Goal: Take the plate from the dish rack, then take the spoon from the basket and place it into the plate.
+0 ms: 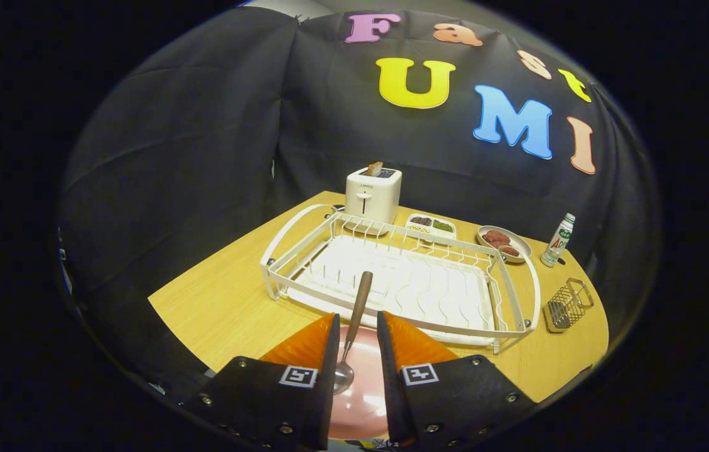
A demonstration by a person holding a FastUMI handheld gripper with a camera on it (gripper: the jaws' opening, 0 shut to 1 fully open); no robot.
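At the near edge of the wooden table, my gripper [357, 336] stands open over the pink round plate [360, 389], the brown-handled metal spoon [354, 326] resting there, so I judge withdrawal next.

plate [363, 389]: was pale pink
spoon [354, 329]: had a brown handle, silver bowl
rack [401, 276]: was white
fingers [304, 345]: were orange
table [216, 307]: showed light woodgrain

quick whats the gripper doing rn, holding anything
Gripper: open; the spoon lies between its fingers with its bowl on the pink plate, neither finger visibly pressing on it.
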